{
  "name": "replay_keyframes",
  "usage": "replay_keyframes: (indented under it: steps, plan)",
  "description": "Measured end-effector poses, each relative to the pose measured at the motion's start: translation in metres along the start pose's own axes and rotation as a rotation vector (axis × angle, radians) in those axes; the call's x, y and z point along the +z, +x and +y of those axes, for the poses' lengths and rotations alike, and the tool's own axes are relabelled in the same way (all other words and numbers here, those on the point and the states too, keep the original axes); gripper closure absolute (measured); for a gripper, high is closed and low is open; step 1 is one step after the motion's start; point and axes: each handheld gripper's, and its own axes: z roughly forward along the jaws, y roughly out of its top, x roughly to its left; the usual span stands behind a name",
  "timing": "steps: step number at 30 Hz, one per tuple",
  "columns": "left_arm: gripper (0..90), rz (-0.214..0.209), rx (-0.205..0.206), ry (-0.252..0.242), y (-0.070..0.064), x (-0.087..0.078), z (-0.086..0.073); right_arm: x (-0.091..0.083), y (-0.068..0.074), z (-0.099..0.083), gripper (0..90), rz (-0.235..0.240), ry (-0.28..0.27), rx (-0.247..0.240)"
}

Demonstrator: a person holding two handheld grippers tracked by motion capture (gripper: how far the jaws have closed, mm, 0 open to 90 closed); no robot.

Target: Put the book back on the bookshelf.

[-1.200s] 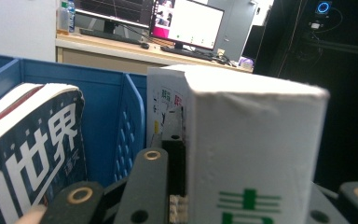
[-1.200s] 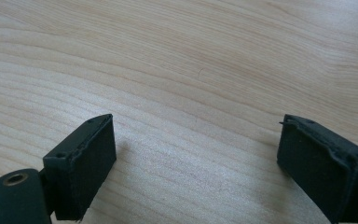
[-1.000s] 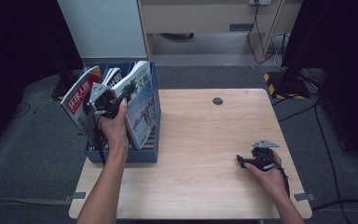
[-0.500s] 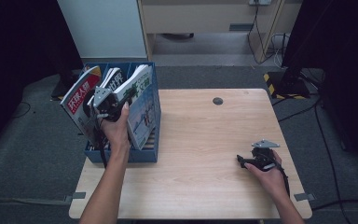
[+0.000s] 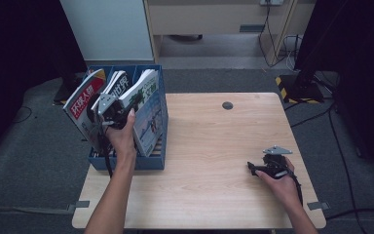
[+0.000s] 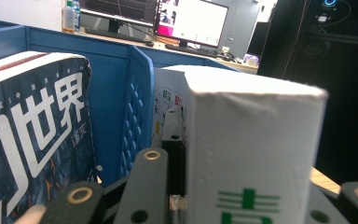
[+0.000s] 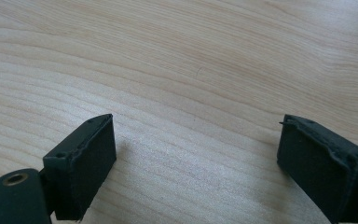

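Observation:
A blue file box stands on the left part of the wooden table, with several magazines upright in it. My left gripper is up among their tops, held by a hand. Its jaws close on a thick white magazine with green print, with my left gripper spanning its spine. A dark blue magazine with white characters stands in the neighbouring compartment behind a blue divider. My right gripper rests low at the table's right front, and my right gripper stands open over bare wood.
A red-covered magazine leans out of the box's left side. A small black round insert sits near the table's far edge. Cables and dark stands crowd the floor at the right. Monitors glow beyond the box.
My left gripper and the white magazine have shifted only slightly at the box. The right hand and its gripper have stayed in place.

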Motion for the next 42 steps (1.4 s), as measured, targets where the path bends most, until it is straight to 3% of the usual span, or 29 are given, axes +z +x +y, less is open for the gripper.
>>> replay_keyframes:
  steps: [6,10,20,26,42]
  plan:
    - [73.2,0.006,-0.013,-0.015,0.001,-0.002,0.001,0.0,0.0,0.0,11.8,-0.001,0.0,0.001]
    - [73.1,0.017,0.009,-0.024,0.001,-0.001,0.004,0.0,0.0,0.0,11.8,-0.002,-0.001,0.003]
    - [73.1,0.013,-0.016,-0.053,0.005,0.003,-0.004,-0.001,0.0,0.0,11.8,-0.003,-0.001,0.004]
    - [73.1,0.021,0.004,-0.04,0.004,0.003,-0.008,-0.001,0.0,0.0,11.8,-0.004,-0.001,0.005]
    - [72.7,0.034,-0.049,-0.072,0.011,0.0,-0.018,-0.001,-0.001,-0.001,11.8,-0.006,-0.001,0.005]
